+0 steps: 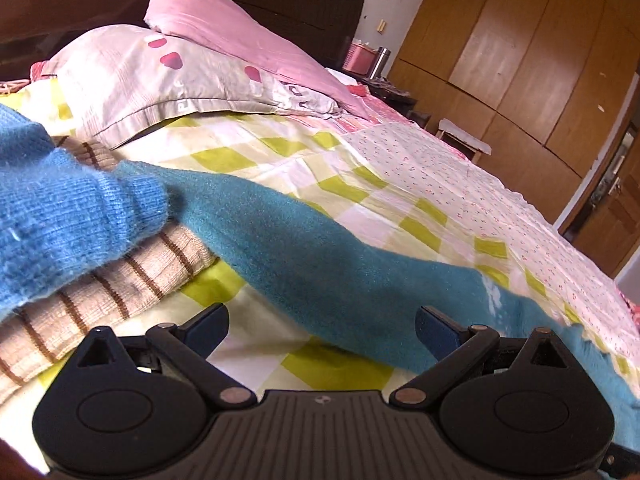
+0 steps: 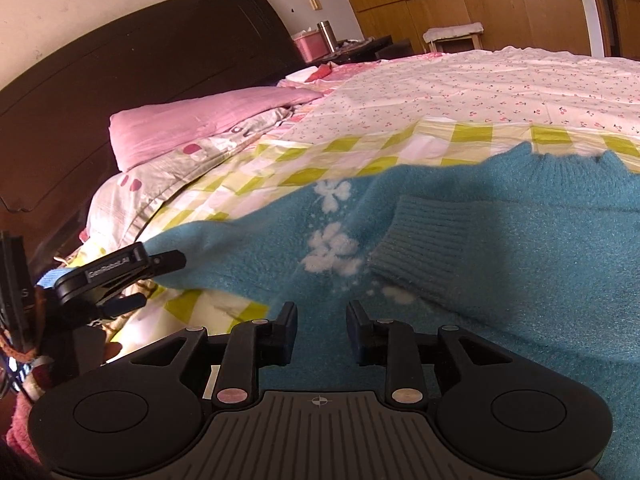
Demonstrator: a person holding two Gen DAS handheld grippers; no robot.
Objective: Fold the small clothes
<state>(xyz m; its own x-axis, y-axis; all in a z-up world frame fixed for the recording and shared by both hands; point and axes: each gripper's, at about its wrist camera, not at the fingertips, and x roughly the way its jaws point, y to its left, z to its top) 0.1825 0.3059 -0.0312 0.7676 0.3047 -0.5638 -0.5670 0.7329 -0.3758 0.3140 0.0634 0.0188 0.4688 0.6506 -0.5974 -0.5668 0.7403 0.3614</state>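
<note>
A teal fuzzy sweater (image 2: 500, 264) with white flower marks lies flat on the bed, one ribbed cuff (image 2: 424, 244) folded onto its body. Its other sleeve (image 1: 304, 248) stretches out to the left. My left gripper (image 1: 322, 328) is open and empty, low over the bed with that sleeve between and beyond its fingers. It also shows in the right wrist view (image 2: 156, 280) at the sleeve's end. My right gripper (image 2: 322, 330) is open and empty just above the sweater's body, near the flowers.
A light blue knit (image 1: 52, 224) lies on a beige striped knit (image 1: 120, 276) at the left. Pillows (image 1: 168, 80) and a dark headboard (image 2: 140, 80) stand at the bed's head. The checked sheet (image 1: 360, 176) and floral cover (image 2: 480, 88) spread beyond. Wooden wardrobes (image 1: 520, 60) line the far wall.
</note>
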